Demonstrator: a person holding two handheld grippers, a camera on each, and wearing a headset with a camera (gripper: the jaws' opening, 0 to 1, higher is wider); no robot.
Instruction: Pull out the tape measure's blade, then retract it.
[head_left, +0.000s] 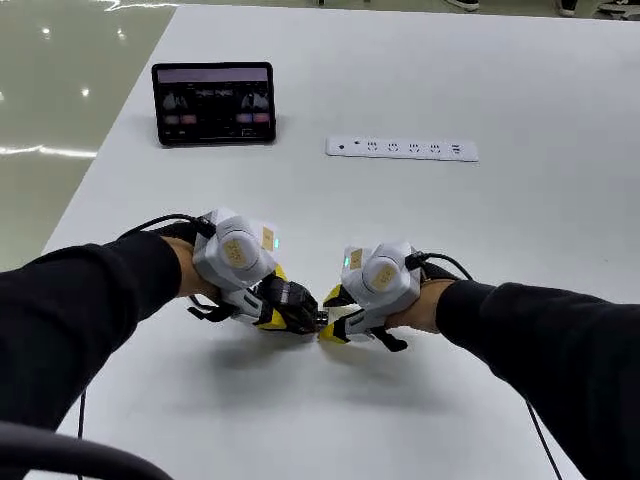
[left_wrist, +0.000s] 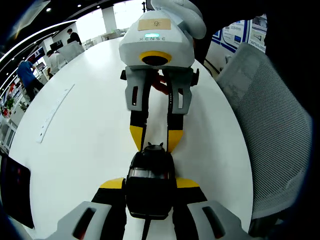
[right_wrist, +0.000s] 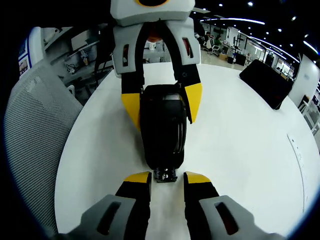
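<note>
Black and compact, the tape (head_left: 296, 300) is sitting near the desk's (head_left: 420, 90) near edge in the head view, with the left gripper (head_left: 279, 298) and right gripper (head_left: 330, 315) meeting over it. No blade is showing, so the pull is seemingly yet to begin and both steps are waiting. In the left gripper view, the left jaws are clamping the case from both sides. In the right gripper view, the right jaws are standing narrowly apart, flanking the hook (right_wrist: 165, 175) at the case's nose, seemingly without pinching it yet.
</note>
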